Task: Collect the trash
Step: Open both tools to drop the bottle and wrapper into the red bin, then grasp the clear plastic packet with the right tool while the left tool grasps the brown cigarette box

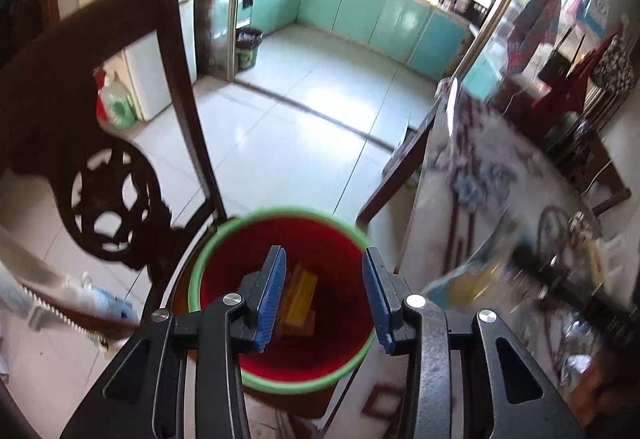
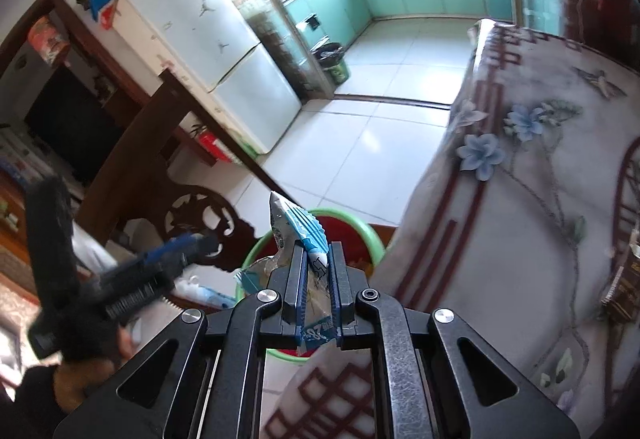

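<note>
Left wrist view first: the red bin (image 1: 288, 299) with its green rim sits on the floor, tucked between the carved dark chair (image 1: 100, 143) and the edge of the desk (image 1: 500, 199) with the flowered cloth, presumably so that scraps from the desk need only a short carry. The left gripper (image 1: 325, 299) hangs right above the bin's mouth, its blue-padded fingers (image 1: 274, 295) apart with nothing between them, so I judge that this hand has nothing left to drop. Down inside the bin lies something yellow and boxy (image 1: 302, 295), too dim to name. Right wrist view next: the right gripper (image 2: 317, 279) is also above the bin (image 2: 370, 235), nearer the rim on the desk's side, and its fingers are clamped tight on a wrapper (image 2: 298, 223). The grip is low on the wrapper, which leaves most of it free to stick up past the fingertips, pointing over the bin; that looks like a sensible hold for letting it fall straight in. The wrapper is thin, crinkled plastic, blue and white with a silvery torn tip, a ribbed seal along one edge and dark print on the white part. Beside the bin, on the chair's side, the other gripper (image 2: 176, 255) shows blurred.
</note>
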`<action>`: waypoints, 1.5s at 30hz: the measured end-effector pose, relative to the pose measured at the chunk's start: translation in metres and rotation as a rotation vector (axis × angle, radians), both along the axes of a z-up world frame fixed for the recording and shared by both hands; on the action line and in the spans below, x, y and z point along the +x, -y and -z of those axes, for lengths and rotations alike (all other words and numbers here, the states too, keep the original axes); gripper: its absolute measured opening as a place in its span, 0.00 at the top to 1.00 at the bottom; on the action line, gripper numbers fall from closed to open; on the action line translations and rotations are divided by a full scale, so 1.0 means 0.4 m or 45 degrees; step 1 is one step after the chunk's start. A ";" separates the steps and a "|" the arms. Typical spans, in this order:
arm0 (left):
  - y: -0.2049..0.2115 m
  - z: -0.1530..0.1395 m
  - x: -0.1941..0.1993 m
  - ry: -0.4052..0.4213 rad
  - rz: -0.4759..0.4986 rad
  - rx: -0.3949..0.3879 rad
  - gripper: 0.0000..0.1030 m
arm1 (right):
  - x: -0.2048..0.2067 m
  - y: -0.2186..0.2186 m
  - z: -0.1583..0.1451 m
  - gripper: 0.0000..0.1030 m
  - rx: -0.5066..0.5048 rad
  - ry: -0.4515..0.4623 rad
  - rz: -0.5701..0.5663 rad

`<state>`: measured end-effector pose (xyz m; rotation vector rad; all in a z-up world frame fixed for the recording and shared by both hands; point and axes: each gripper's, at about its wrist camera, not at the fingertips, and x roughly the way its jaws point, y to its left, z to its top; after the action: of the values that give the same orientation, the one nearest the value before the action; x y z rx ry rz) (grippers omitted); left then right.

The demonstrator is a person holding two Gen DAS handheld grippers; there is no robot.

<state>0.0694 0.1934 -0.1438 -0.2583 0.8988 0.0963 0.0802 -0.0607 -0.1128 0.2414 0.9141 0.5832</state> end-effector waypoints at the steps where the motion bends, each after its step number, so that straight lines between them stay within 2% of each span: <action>1: -0.003 -0.010 0.004 0.010 0.000 -0.001 0.61 | 0.001 -0.005 0.003 0.81 0.006 -0.006 -0.015; 2: -0.006 -0.014 0.007 0.013 -0.004 -0.002 0.57 | 0.004 -0.009 0.005 0.73 0.013 -0.015 -0.026; 3: -0.007 -0.014 0.009 0.009 -0.011 -0.002 0.43 | 0.004 -0.009 0.006 0.58 0.012 -0.015 -0.017; 4: -0.007 -0.010 0.009 0.001 -0.018 -0.005 0.38 | 0.001 -0.003 0.004 0.50 0.011 0.003 0.004; 6: -0.004 0.002 0.011 -0.021 -0.019 -0.013 0.38 | -0.009 0.015 -0.005 0.48 0.001 0.043 0.044; 9: 0.007 0.016 0.013 -0.054 -0.028 -0.035 0.38 | -0.017 0.062 -0.016 0.41 0.003 0.030 0.092; 11: 0.024 0.012 0.014 -0.038 -0.015 -0.045 0.38 | -0.030 0.115 -0.032 0.37 0.057 0.041 0.160; 13: 0.041 0.007 0.017 -0.021 -0.011 -0.023 0.38 | -0.031 0.144 -0.044 0.29 0.076 0.063 0.213; 16: 0.051 0.004 0.031 -0.026 -0.033 -0.027 0.38 | 0.002 0.140 -0.050 0.29 0.064 0.018 0.235; 19: 0.060 -0.017 0.028 -0.023 -0.018 -0.059 0.38 | -0.032 0.152 -0.087 0.28 0.015 0.121 0.222; 22: 0.081 -0.057 0.001 0.033 0.027 -0.052 0.38 | -0.070 0.212 -0.093 0.27 -0.015 0.133 0.233; 26: 0.128 -0.075 -0.022 0.049 0.097 -0.088 0.38 | -0.147 0.369 -0.072 0.27 0.049 0.067 0.424; 30: 0.225 -0.068 -0.026 0.025 0.230 -0.099 0.38 | -0.216 0.562 -0.042 0.27 -0.077 0.018 0.653; 34: 0.343 -0.057 -0.015 -0.007 0.354 -0.101 0.38 | -0.193 0.743 0.000 0.27 -0.215 -0.119 0.786; 36: 0.402 -0.050 -0.010 -0.026 0.406 -0.100 0.38 | -0.159 0.801 0.022 0.28 -0.266 -0.164 0.799; 39: 0.495 -0.048 -0.009 -0.040 0.484 -0.106 0.38 | -0.102 0.824 0.069 0.29 -0.324 -0.223 0.742; 45: 0.622 -0.032 -0.011 -0.078 0.554 -0.086 0.38 | -0.054 0.808 0.171 0.35 -0.287 -0.324 0.622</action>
<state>0.0650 -0.0554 -0.1309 -0.1186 1.0020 -0.3312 0.0584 -0.3838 -0.1813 0.3267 1.1102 -0.0049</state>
